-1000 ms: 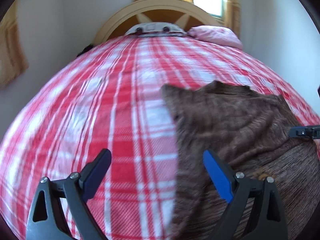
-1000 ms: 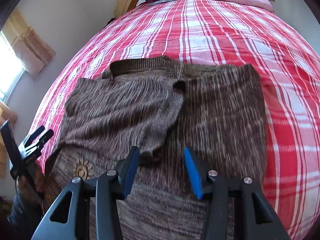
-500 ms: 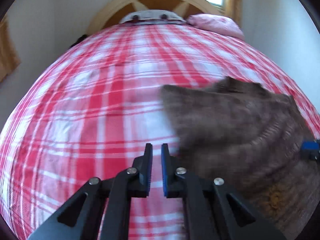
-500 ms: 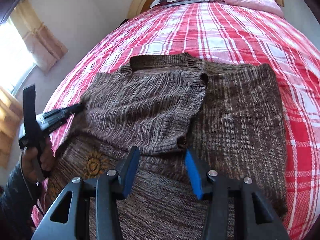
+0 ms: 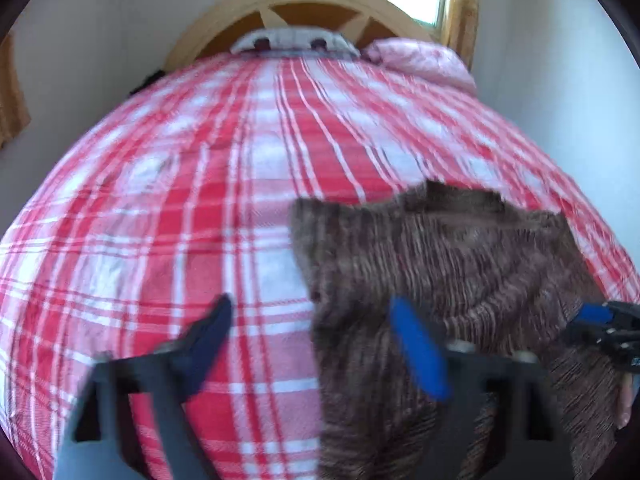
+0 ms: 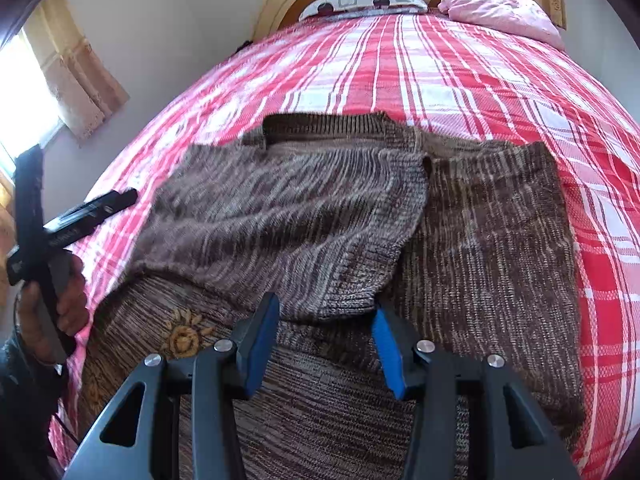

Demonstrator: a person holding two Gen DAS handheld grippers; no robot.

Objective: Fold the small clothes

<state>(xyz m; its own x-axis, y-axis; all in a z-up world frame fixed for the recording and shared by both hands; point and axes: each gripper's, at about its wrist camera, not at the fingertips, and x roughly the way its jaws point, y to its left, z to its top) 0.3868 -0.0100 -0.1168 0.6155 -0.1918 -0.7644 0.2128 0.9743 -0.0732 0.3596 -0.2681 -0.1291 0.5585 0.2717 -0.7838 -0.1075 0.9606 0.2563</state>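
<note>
A brown knitted sweater (image 6: 472,248) lies flat on the red and white plaid bed. Its left sleeve (image 6: 288,220) is folded across the body, and a yellow sun motif (image 6: 182,334) shows near the hem. In the left wrist view the sweater (image 5: 440,256) lies to the right. My left gripper (image 5: 320,344) is open and empty, astride the sweater's left edge; it also shows in the right wrist view (image 6: 96,210). My right gripper (image 6: 324,340) is open and empty over the sleeve's cuff; it also shows in the left wrist view (image 5: 600,320).
The plaid bedspread (image 5: 160,240) stretches far to the left and ahead. A pink pillow (image 6: 500,12) and a patterned pillow (image 6: 360,2) lie by the wooden headboard (image 5: 304,4). Walls stand close on both sides, with a curtained window (image 6: 72,80) at left.
My left gripper was open, shut half a second ago, and is open again now at the sweater's left edge. The right gripper stayed open and moved little.
</note>
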